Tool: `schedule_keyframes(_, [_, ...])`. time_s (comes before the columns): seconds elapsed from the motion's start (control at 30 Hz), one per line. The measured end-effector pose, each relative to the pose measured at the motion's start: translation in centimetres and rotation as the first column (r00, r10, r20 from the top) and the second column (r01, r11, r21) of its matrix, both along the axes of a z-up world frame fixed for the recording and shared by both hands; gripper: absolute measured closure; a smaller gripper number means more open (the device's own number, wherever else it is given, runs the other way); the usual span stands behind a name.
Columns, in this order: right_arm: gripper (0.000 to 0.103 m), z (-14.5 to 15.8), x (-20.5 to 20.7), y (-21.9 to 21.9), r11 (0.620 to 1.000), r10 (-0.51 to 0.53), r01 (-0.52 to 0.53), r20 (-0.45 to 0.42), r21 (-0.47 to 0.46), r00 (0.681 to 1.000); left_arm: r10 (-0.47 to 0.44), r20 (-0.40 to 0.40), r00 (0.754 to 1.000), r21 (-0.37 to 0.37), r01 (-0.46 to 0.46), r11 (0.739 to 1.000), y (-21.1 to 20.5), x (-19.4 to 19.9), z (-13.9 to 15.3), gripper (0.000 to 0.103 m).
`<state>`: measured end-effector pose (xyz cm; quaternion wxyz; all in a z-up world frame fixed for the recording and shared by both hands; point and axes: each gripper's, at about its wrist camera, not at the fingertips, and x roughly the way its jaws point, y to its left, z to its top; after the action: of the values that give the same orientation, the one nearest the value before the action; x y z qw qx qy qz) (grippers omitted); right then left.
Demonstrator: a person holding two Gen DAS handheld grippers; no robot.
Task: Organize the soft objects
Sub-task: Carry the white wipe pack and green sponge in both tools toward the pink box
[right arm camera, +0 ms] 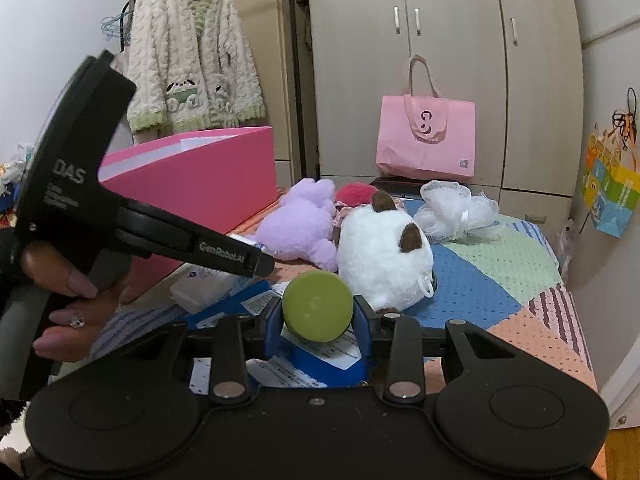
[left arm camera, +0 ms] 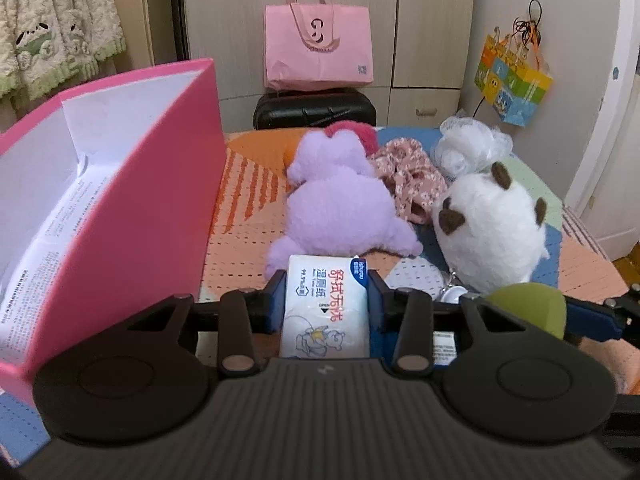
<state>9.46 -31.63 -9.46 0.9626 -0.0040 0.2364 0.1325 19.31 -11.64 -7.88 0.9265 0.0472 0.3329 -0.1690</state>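
White wet-wipe pack point(left arm camera: 325, 308) sits clamped in the left tool point(left arm camera: 326, 300), frame centre; right tool point(right arm camera: 318, 314) grips a green ball point(right arm camera: 318, 306). Advise lifting both over the pink box point(left arm camera: 120, 184) wall at left before release.

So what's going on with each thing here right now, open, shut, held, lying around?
Left tool: shut on the wipes pack.
Right tool: shut on the green ball.
Pink box: open, standing on the bed.
Purple plush: lying loose on the bed.
White plush: lying loose beside it.
Floral cloth: crumpled.
Wardrobe doors: shut.
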Motion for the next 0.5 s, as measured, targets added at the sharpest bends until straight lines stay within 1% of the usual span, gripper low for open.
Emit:
schedule_keyframes(0.1, [0.062,1.0,-0.4,0.2,1.0,-0.005,0.005,0.012,-0.029,1.0,-0.031,0.0,1.0,-0.007,0.031,0.999,0.4,-0.5,1.2,0.063])
schedule_keyframes(0.3, [0.062,2.4,-1.0,0.5,1.0,0.005,-0.005,-0.001,-0.009,1.0,-0.077,0.018,0.997,-0.025,0.078,0.997,1.5,-2.3,3.1,0.064])
schedule_keyframes(0.4, [0.062,2.6,-1.3,1.1,1.0,0.017,-0.017,-0.001,-0.018,1.0,-0.087,0.028,0.996,-0.032,0.088,0.996,2.1,-3.1,3.4,0.064])
schedule_keyframes(0.5, [0.062,2.4,-1.5,1.5,1.0,0.012,-0.012,-0.01,-0.023,1.0,-0.09,0.026,0.996,-0.032,0.091,0.995,2.4,-3.6,3.1,0.064])
